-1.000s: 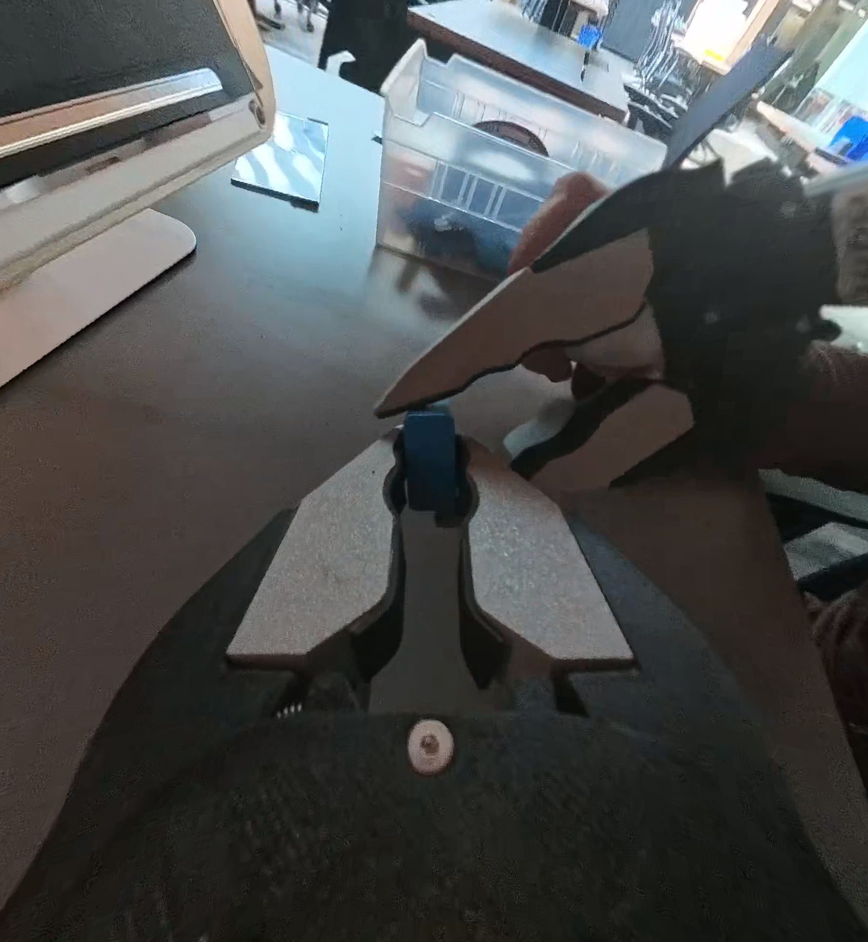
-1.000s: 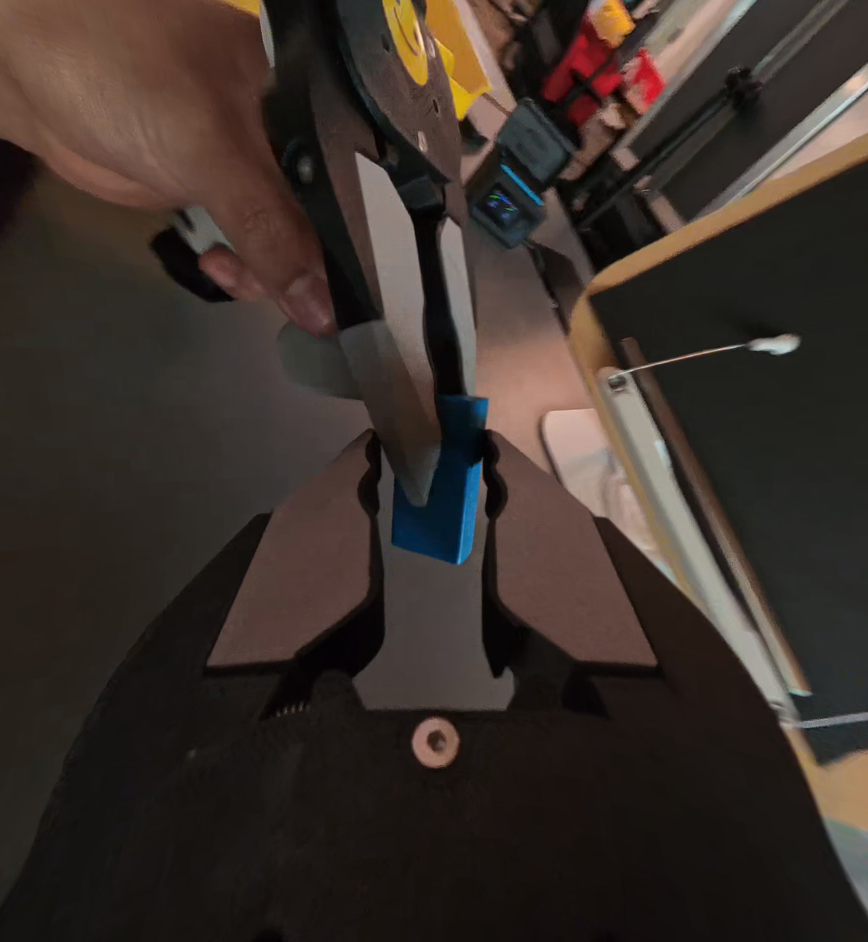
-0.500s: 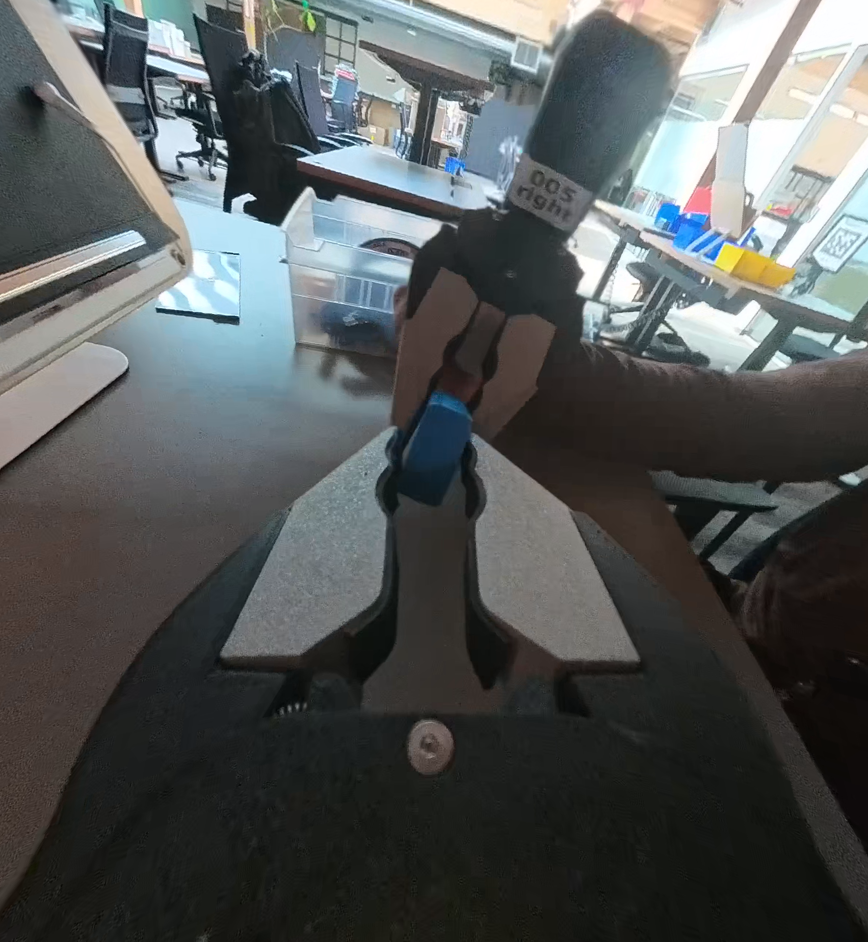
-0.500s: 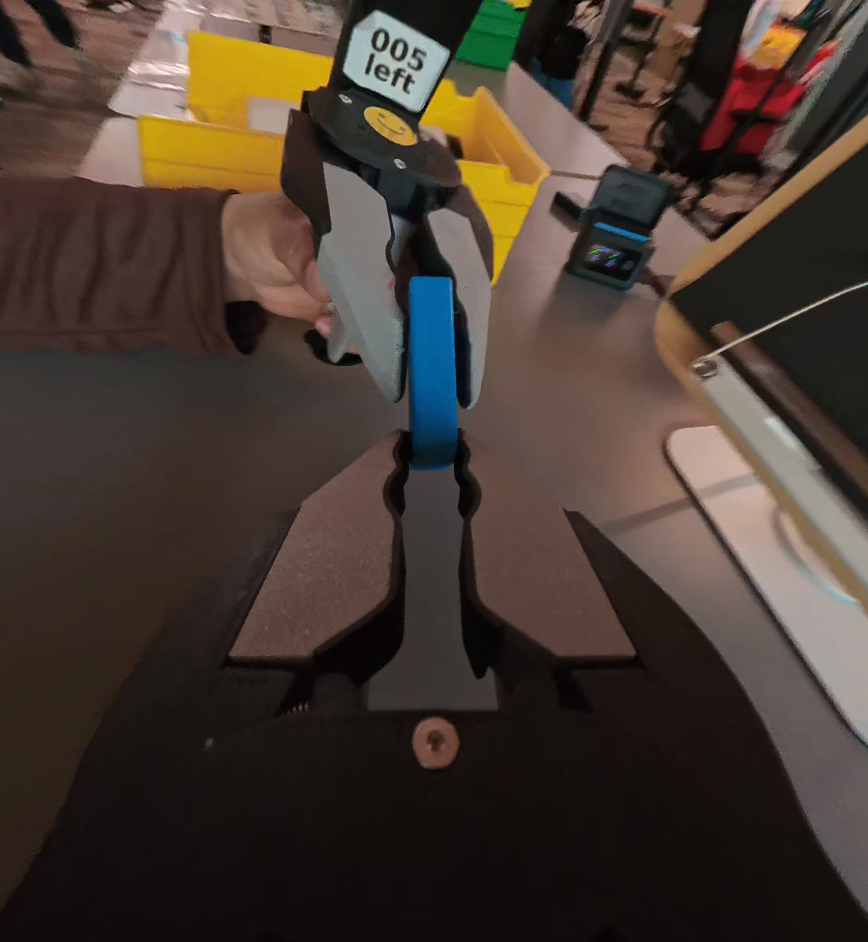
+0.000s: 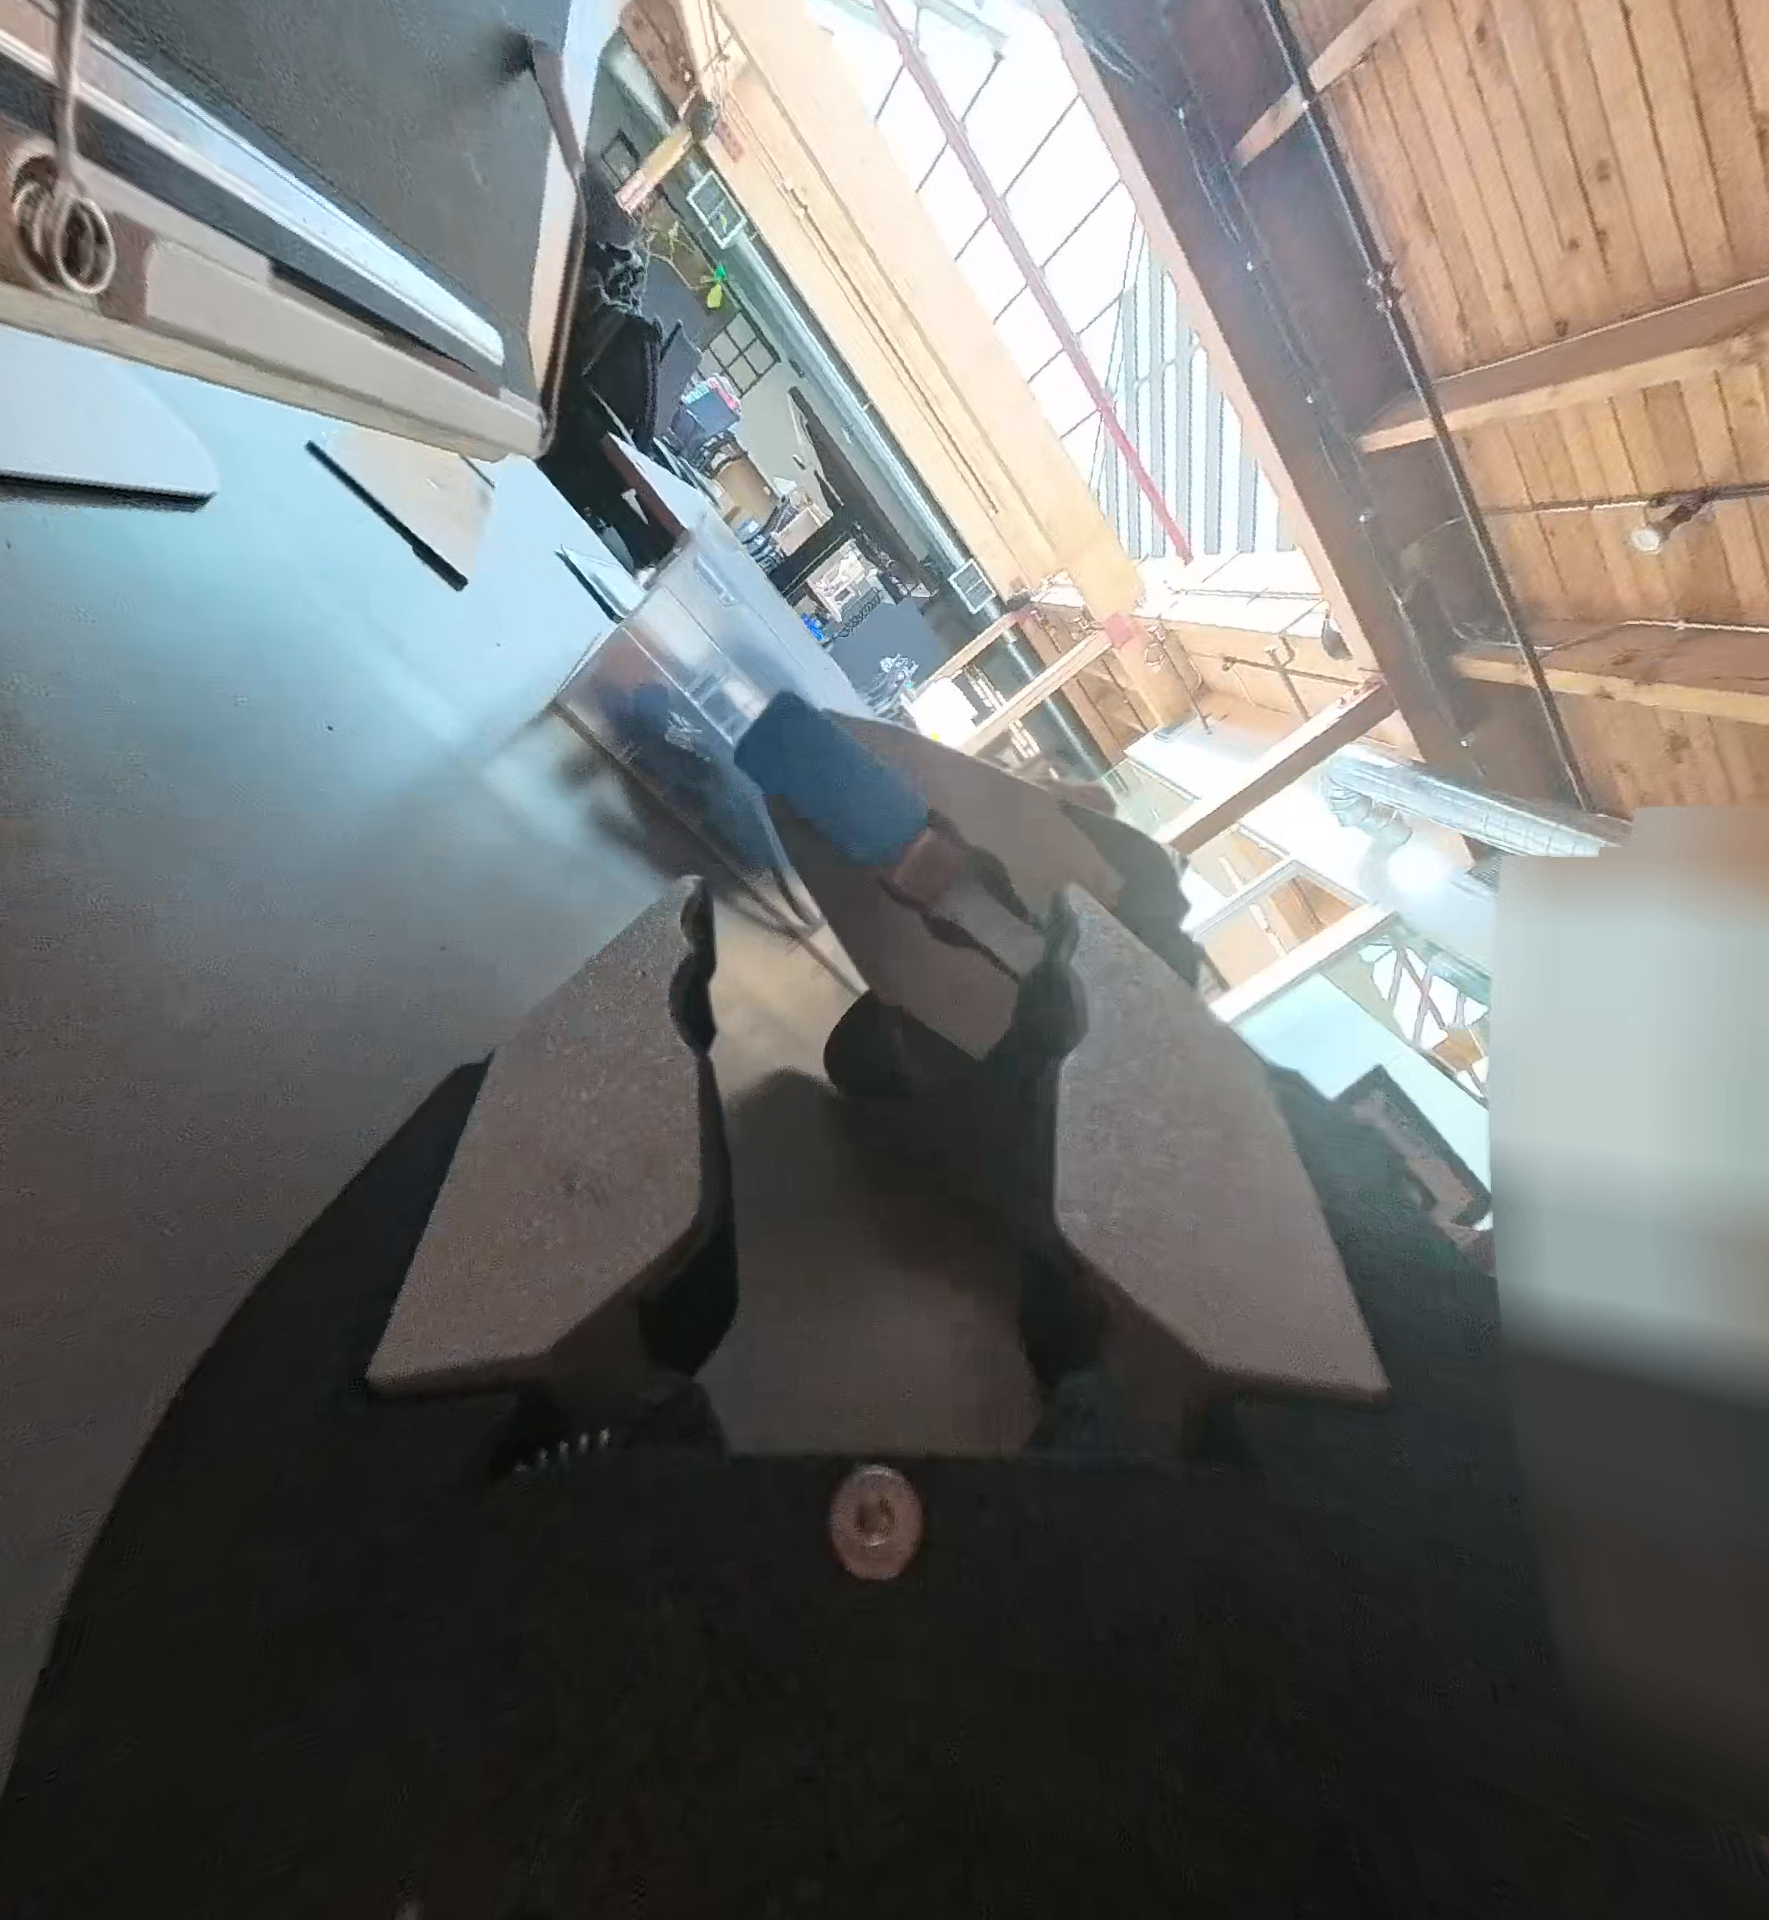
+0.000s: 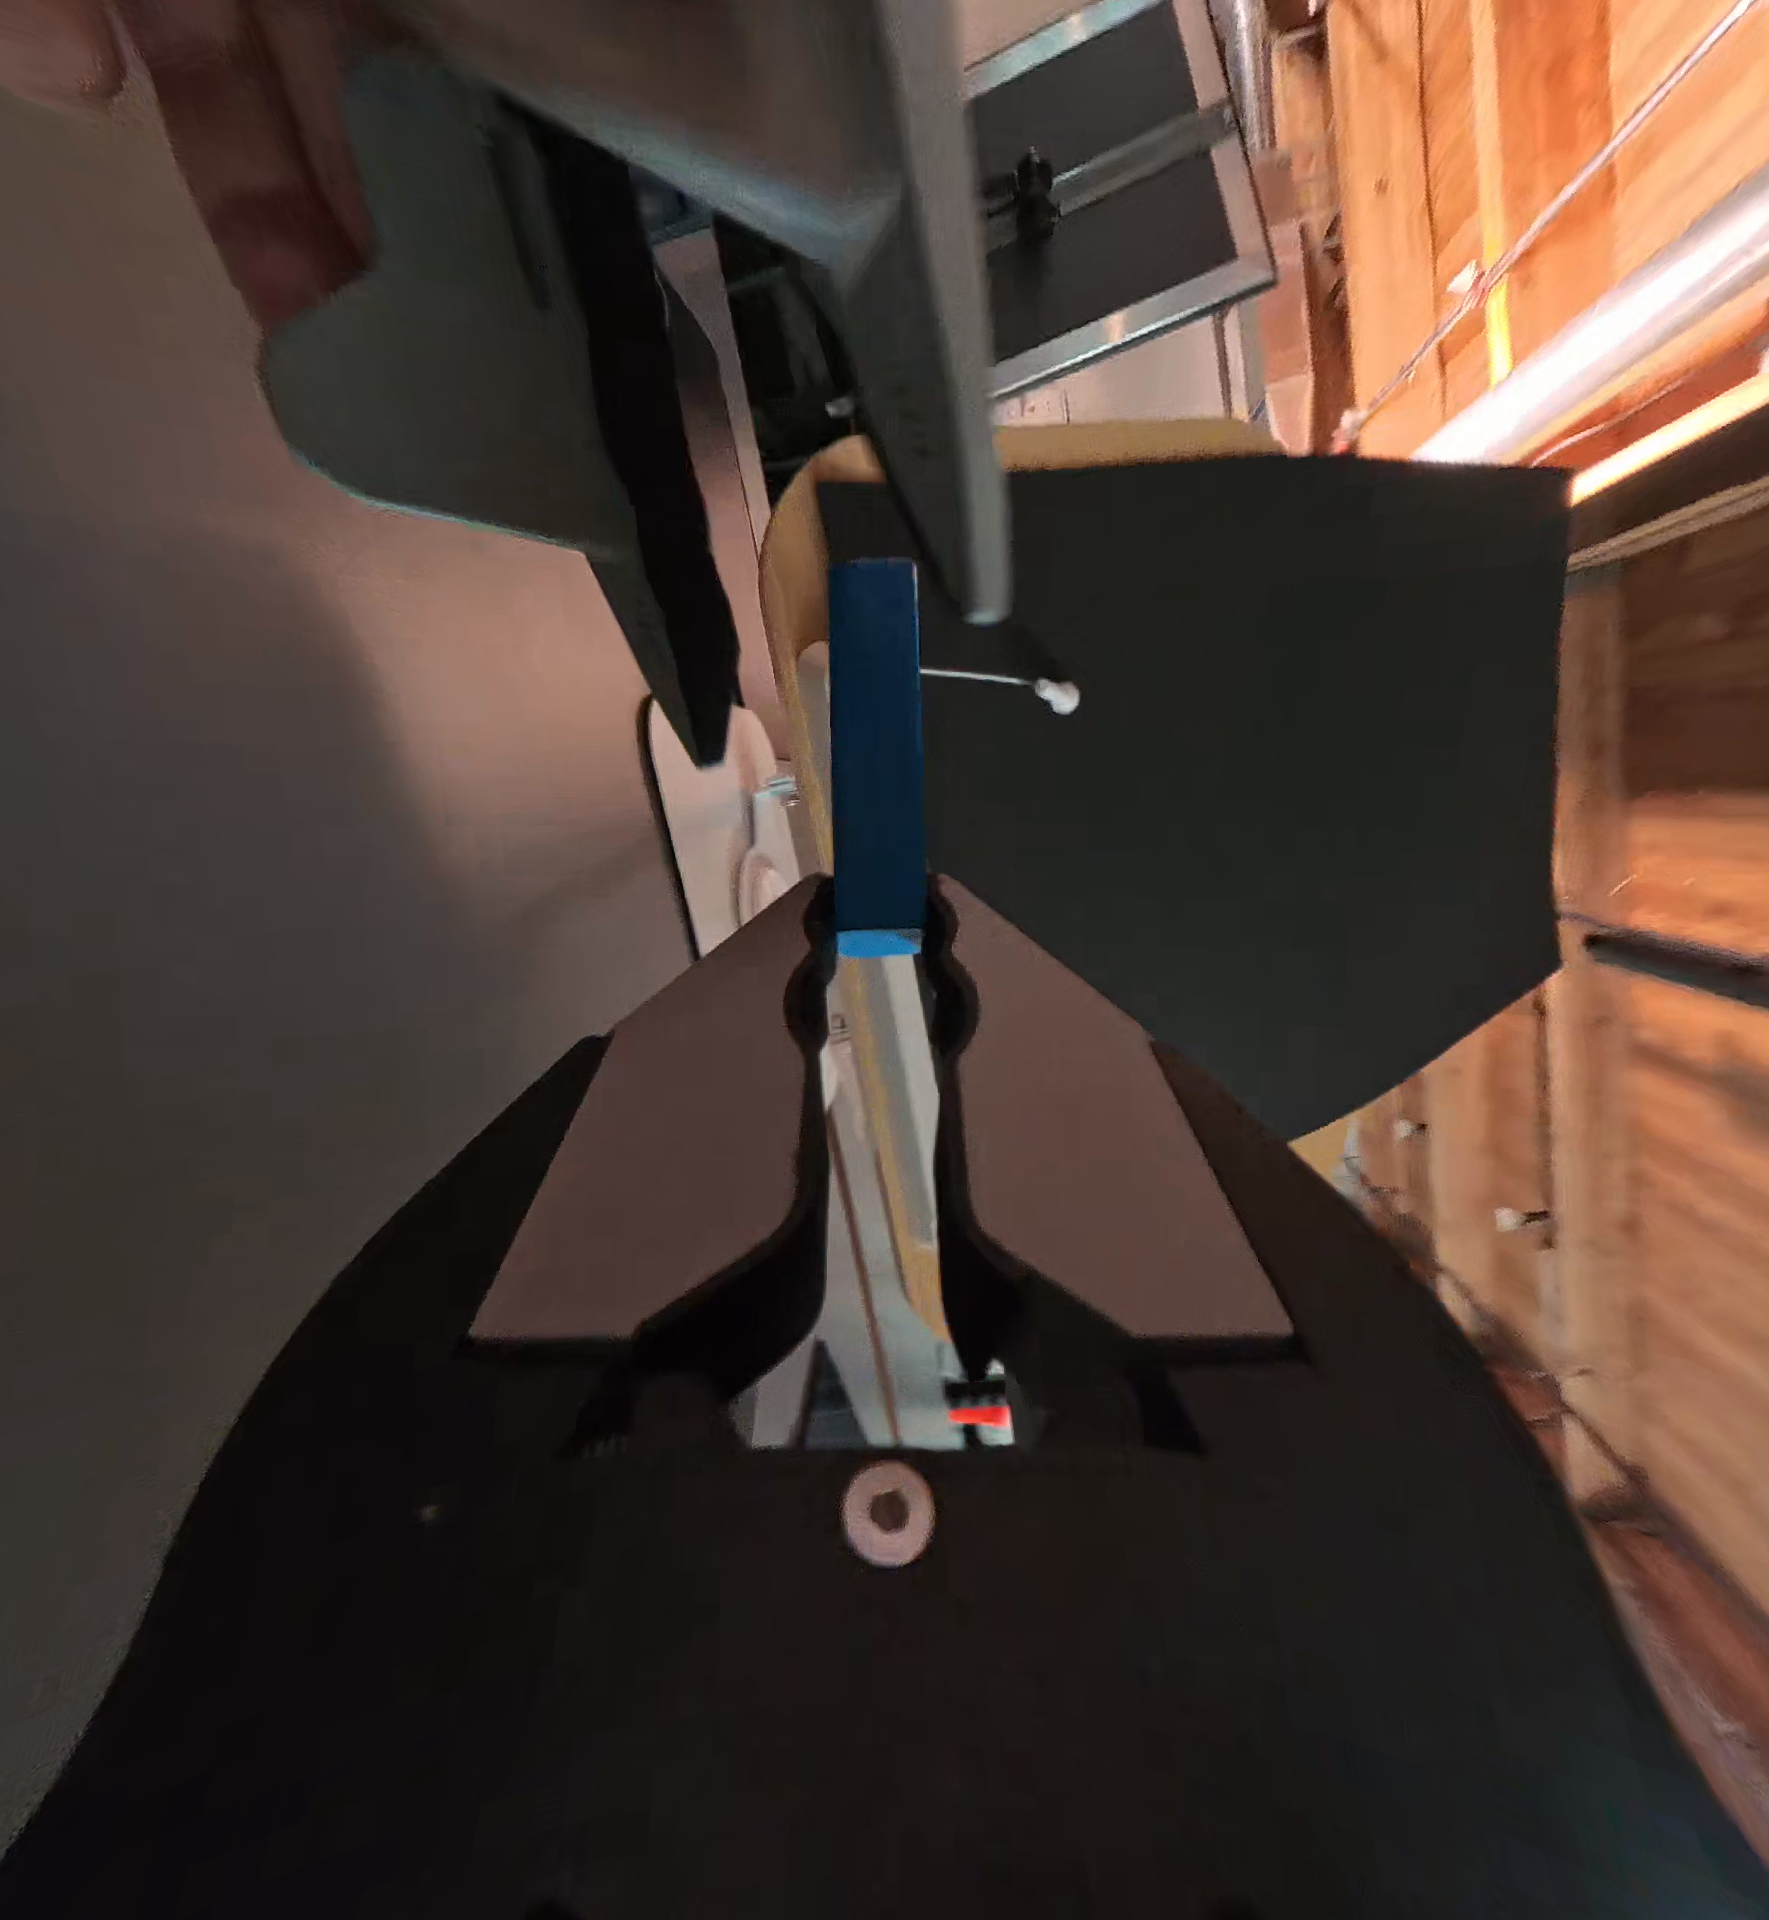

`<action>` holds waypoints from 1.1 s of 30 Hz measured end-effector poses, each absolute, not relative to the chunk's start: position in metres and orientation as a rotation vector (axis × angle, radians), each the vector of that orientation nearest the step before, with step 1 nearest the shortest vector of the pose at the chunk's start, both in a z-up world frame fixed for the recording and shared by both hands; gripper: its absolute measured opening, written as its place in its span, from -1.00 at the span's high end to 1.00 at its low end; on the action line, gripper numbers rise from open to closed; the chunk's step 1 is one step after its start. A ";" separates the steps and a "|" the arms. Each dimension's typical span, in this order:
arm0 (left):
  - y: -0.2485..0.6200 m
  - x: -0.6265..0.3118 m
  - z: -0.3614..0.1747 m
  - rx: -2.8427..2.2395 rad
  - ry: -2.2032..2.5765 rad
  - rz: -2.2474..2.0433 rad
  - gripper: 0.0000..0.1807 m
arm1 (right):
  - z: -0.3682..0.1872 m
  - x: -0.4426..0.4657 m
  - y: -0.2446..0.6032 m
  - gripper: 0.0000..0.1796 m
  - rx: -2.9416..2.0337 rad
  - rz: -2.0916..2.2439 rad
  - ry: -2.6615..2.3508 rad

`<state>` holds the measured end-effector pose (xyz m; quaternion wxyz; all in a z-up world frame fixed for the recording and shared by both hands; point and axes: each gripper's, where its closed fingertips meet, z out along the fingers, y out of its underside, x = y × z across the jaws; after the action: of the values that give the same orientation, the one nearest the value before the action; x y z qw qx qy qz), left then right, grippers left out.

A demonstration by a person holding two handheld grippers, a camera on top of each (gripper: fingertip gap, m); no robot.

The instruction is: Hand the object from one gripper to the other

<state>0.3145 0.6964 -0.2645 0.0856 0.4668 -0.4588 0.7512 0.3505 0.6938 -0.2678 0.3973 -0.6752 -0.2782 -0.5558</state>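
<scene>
Right claw (image 6: 875, 914) is clenched on the lower end of the blue block (image 6: 875, 748), tips pressed against both narrow sides; the block stands up out of the tips along the claw's axis, most of its length free. Landmark for all positions: the blue block.

Left claw (image 5: 875, 935) is released, fingers spread wide with nothing between them. In the left wrist view the blue block (image 5: 833, 795) sits just beyond and slightly left of the left claw's open tips, held by the right claw (image 5: 921, 873), whose grey fingers reach in from the right. Block and left claw appear apart, though blur makes the gap hard to judge.

In the right wrist view the left claw (image 6: 838, 655) hangs above the block, one grey finger (image 6: 947, 436) coming down just right of the block's top end, the dark finger on its left side well clear of it. Whether the grey finger touches the block cannot be told.

Behind the block: monitor (image 6: 1223, 727) with black screen and pale stand. Dark bench (image 5: 184, 831) lies left of the block in the left wrist view, a clear plastic bin (image 5: 672, 665) just behind it. Both views are steeply tilted; wooden ceiling (image 5: 1586, 260) is far right of the block.
</scene>
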 end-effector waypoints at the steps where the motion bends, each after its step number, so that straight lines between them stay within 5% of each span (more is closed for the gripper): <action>1: 0.696 0.314 -0.262 1.369 -1.332 2.244 0.30 | -0.268 0.348 0.696 0.86 -1.695 -1.437 -0.728; 6: 0.701 0.315 -0.263 1.380 -1.326 2.274 0.63 | -0.269 0.331 0.702 0.86 -1.631 -1.466 -0.790; 11: 0.706 0.314 -0.271 1.440 -1.421 2.242 0.75 | -0.281 0.328 0.708 0.76 -1.665 -1.423 -0.803; 16: 0.712 0.312 -0.279 1.478 -1.719 2.220 0.87 | -0.301 0.306 0.695 0.50 -1.882 -0.517 -0.578; 22: 0.696 0.303 -0.259 1.294 -1.835 2.303 0.87 | -0.263 0.309 0.680 0.46 -1.742 0.115 -0.284; 29: 0.676 0.297 -0.246 1.128 -1.956 2.397 0.87 | -0.268 0.289 0.681 0.78 -1.752 0.412 -0.261; 33: 0.684 0.305 -0.254 1.274 -1.900 2.340 0.80 | -0.267 0.309 0.683 0.86 -1.758 0.199 -0.247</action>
<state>0.3051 0.6841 -0.2539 -0.0656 0.3885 -0.5794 0.7135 0.3088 0.6830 -0.2672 0.6268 -0.7668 -0.1079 0.0869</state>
